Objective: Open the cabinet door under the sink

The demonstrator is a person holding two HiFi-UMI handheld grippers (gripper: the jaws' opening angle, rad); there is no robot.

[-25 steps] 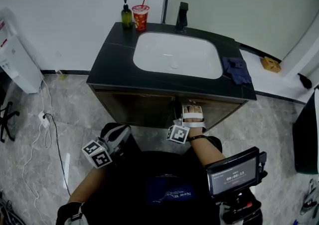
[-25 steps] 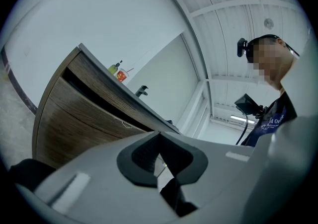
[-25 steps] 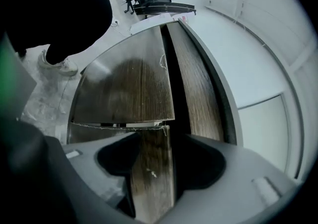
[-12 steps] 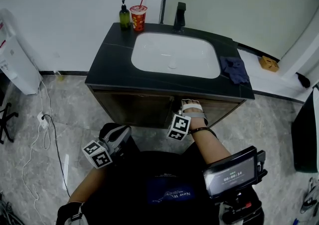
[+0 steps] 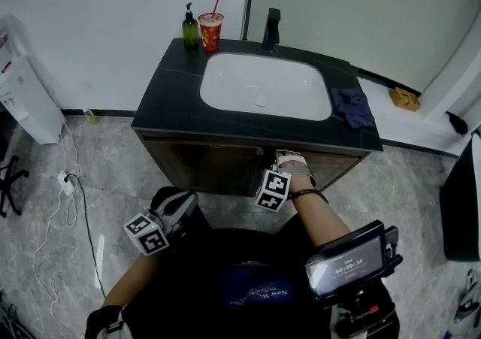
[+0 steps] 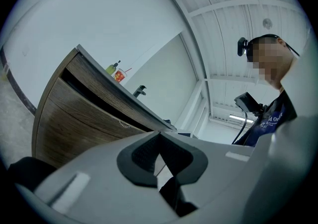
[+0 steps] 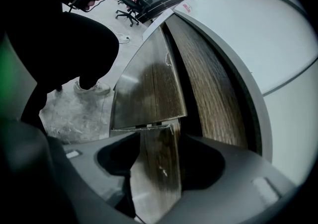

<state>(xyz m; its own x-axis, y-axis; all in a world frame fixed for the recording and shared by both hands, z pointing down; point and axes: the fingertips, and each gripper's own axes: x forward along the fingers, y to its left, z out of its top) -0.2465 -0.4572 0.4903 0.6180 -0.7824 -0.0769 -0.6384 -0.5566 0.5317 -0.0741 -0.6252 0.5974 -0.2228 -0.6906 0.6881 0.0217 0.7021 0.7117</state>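
Right tongs (image 7: pixel 155 171) clamped on the thin free edge of the cabinet door (image 7: pixel 149 89), which appears barely ajar beneath the sink (image 5: pixel 263 86) set in the dark tabletop (image 5: pixel 169 93). Left tongs (image 6: pixel 160 154) closed on nothing, held low and well apart from the door. The pull should probably follow the hinge arc, grip kept square, so the edge does not slip free.
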